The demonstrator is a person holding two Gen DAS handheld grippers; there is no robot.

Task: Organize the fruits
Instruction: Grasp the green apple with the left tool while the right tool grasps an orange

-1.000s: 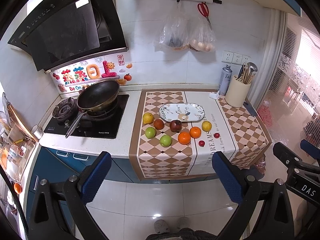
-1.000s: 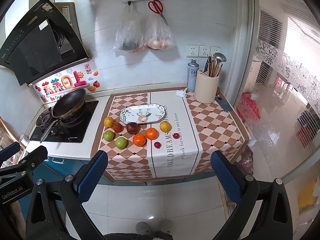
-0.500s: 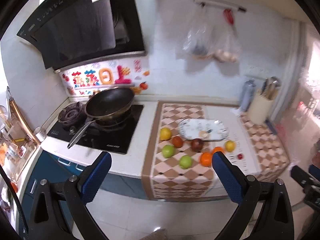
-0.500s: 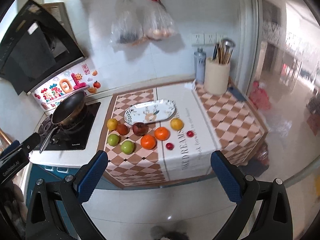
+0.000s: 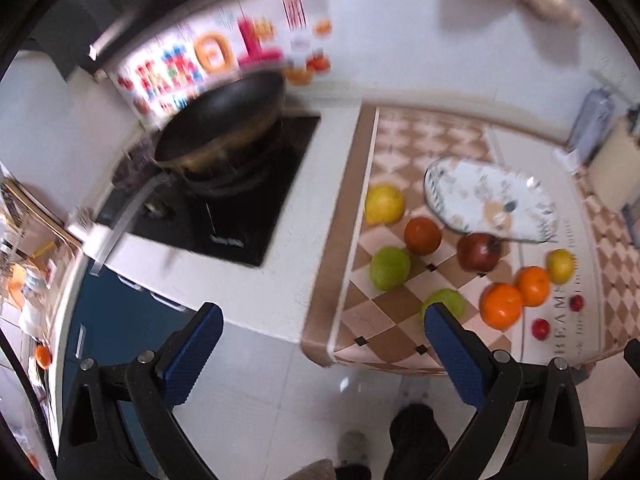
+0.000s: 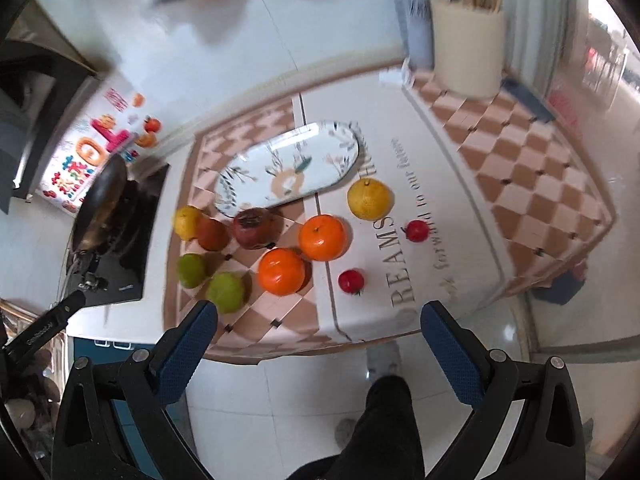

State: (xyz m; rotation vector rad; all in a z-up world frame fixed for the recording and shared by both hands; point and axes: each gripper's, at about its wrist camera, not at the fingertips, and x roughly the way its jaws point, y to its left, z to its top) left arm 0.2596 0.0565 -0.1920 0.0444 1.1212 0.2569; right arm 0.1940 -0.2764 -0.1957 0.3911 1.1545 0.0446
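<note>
Several fruits lie on a checked cloth (image 6: 520,184) on the counter, in front of an empty oval patterned plate (image 6: 288,168): two oranges (image 6: 322,238), two green fruits (image 6: 226,292), yellow fruits (image 6: 369,199), a dark red fruit (image 6: 256,227) and two small red ones (image 6: 351,281). The same fruits show in the left wrist view, with the plate (image 5: 488,196) behind an orange (image 5: 501,306). My left gripper (image 5: 320,344) is open and empty, off the counter's front edge. My right gripper (image 6: 320,340) is open and empty, just short of the cloth's front edge.
A black wok (image 5: 224,120) sits on the hob (image 5: 240,208) left of the cloth. A cream utensil holder (image 6: 468,48) and a grey bottle (image 6: 414,24) stand at the back right. Tiled floor and the person's legs (image 6: 384,432) lie below.
Both grippers have moved forward and down towards the counter, so the fruits look much larger. Both views are motion-blurred. The jaws stay open.
</note>
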